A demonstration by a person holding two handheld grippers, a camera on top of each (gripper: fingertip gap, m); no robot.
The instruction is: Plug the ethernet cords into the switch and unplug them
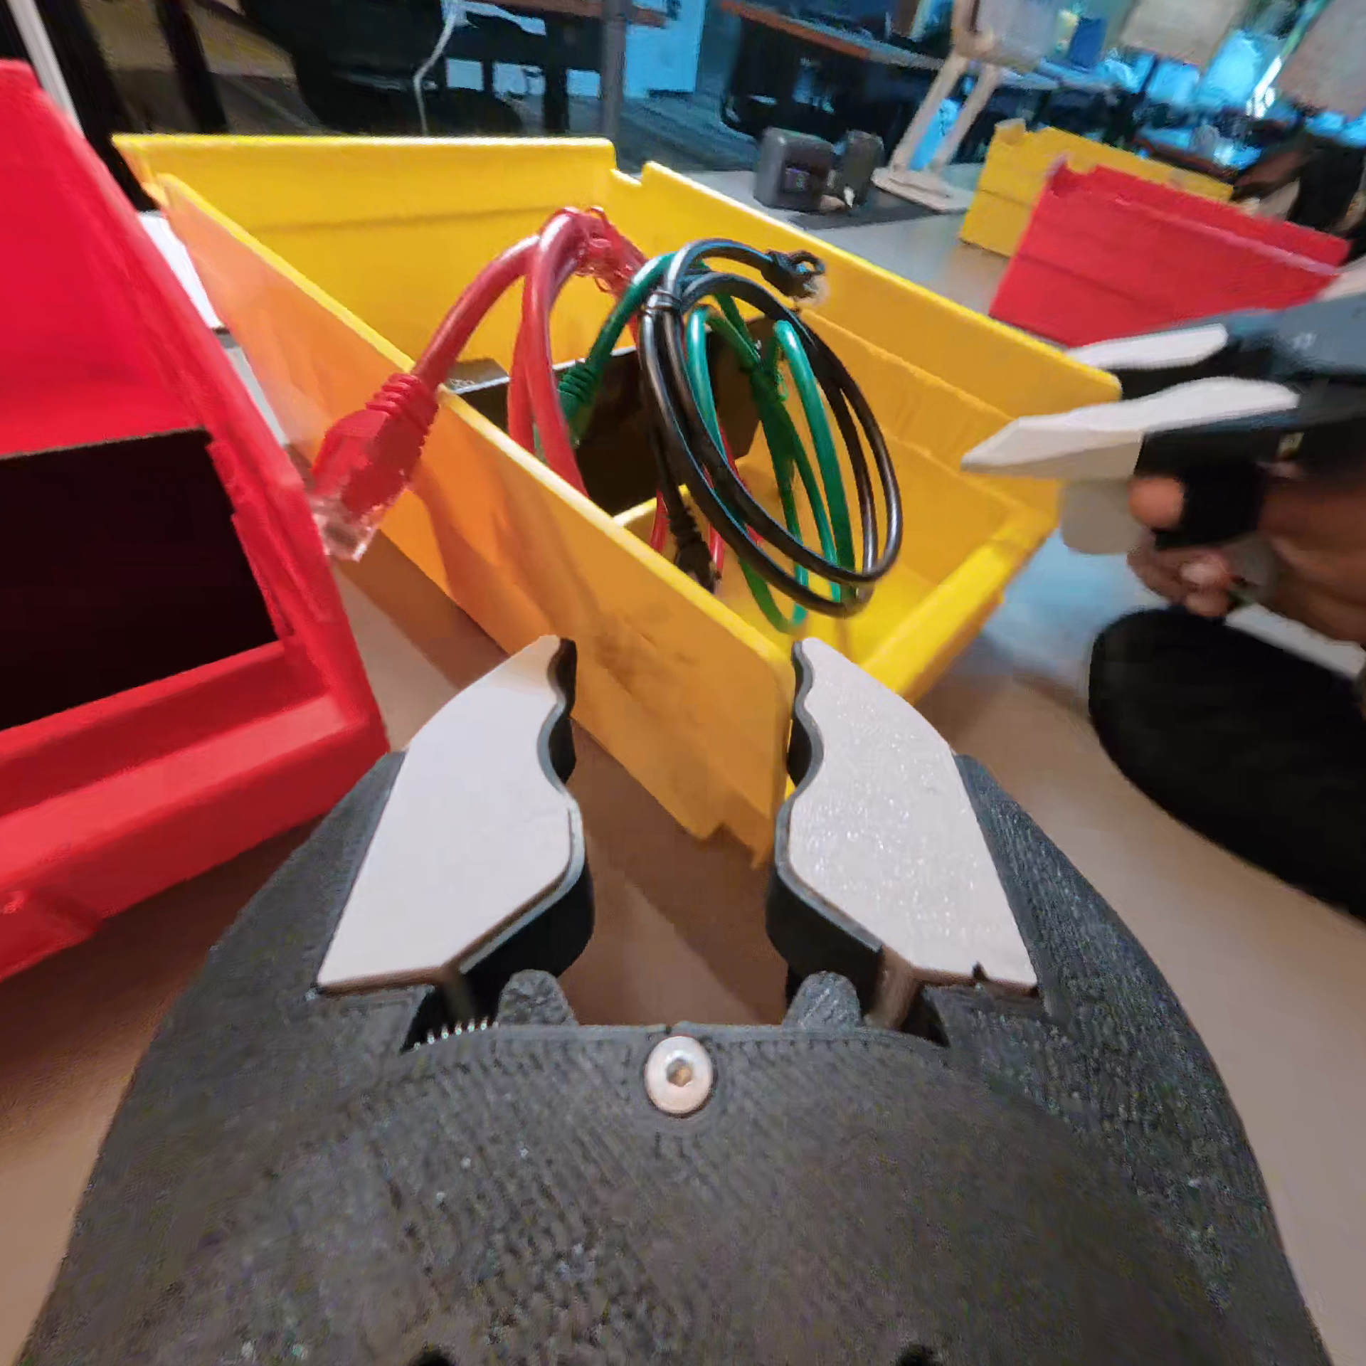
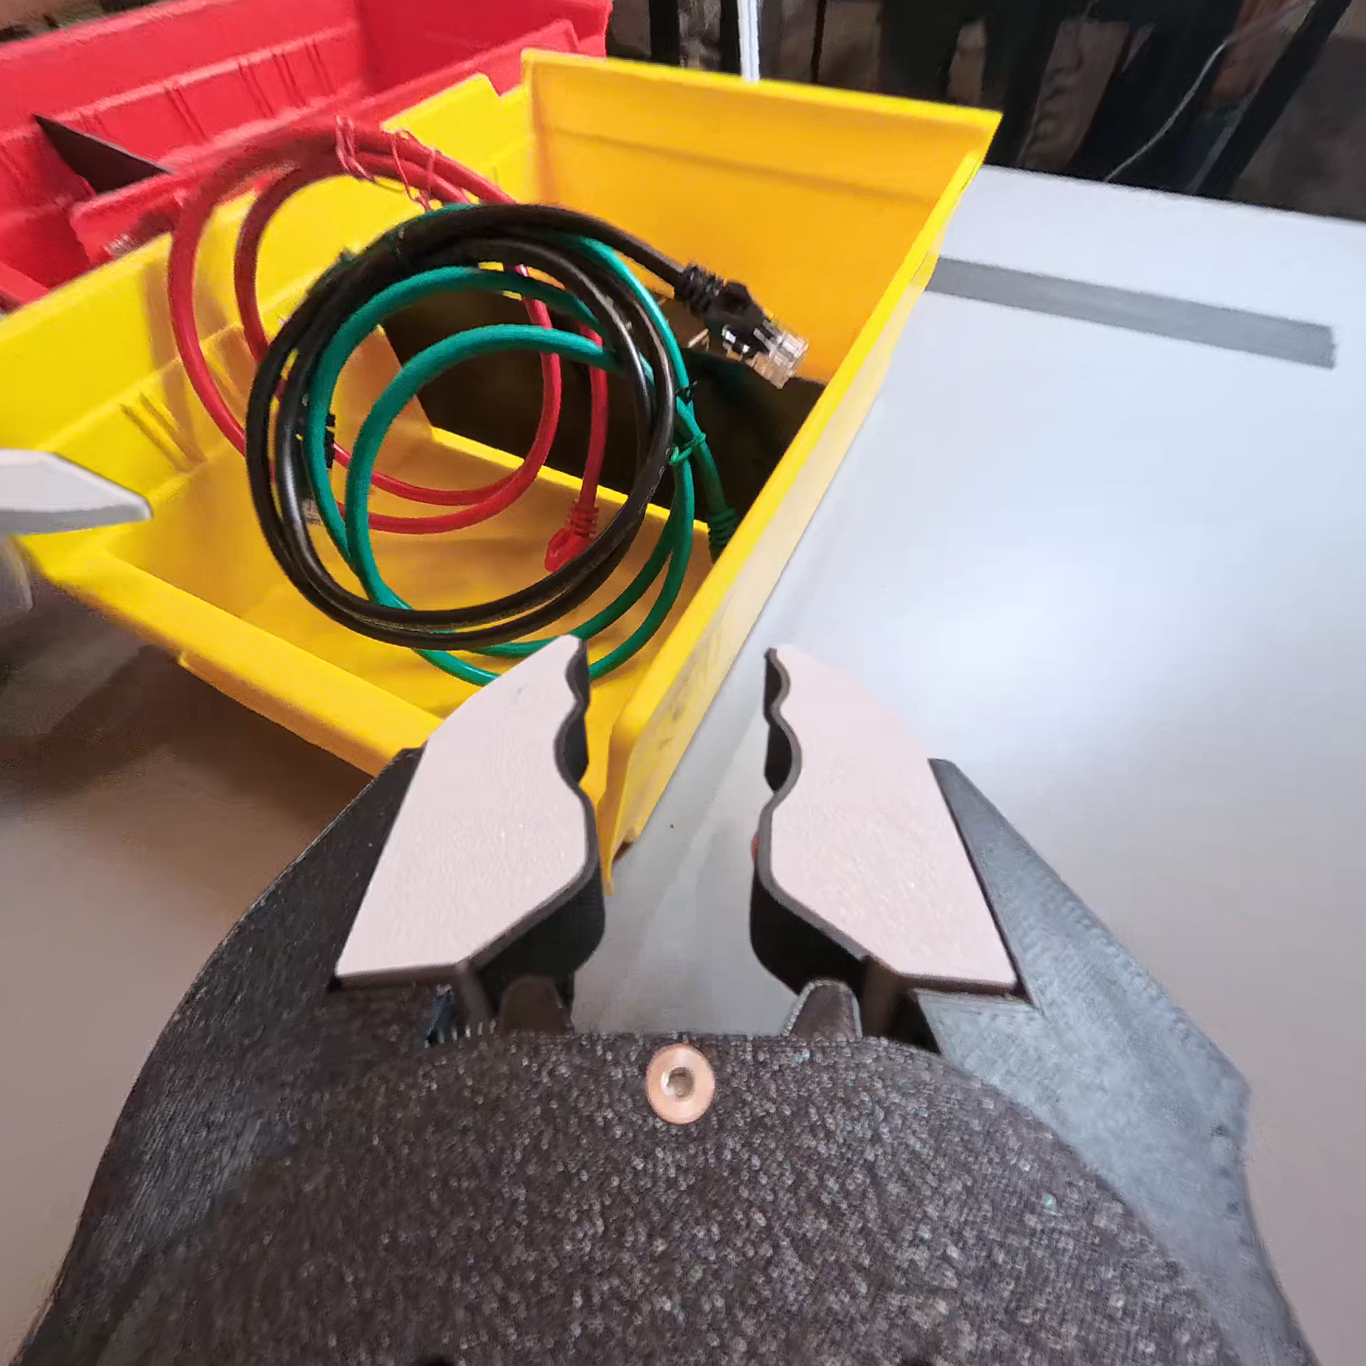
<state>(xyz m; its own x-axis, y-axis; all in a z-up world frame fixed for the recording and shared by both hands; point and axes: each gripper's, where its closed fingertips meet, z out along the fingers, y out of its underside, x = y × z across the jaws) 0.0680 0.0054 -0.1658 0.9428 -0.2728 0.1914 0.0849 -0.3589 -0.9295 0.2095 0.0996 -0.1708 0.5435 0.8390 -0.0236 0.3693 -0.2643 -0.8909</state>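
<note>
Left wrist view: the left gripper [image 1: 676, 650] hovers with jaws spread and empty at the near corner of the yellow bin [image 1: 665, 665]. Coiled red cord [image 1: 543, 384], green cord [image 1: 806, 414] and black cord [image 1: 879, 473] stand in it; the red plug [image 1: 362, 473] hangs over the left wall, pointing down-left.

Right wrist view: the right gripper [image 2: 676, 658] is likewise spread and empty. The black plug [image 2: 746, 325] points right and slightly down, toward the bin's wall.

Coiled red [image 2: 473, 510], green [image 2: 517, 340], black cords [image 2: 443, 624] in yellow bin [image 2: 739, 177]
</note>
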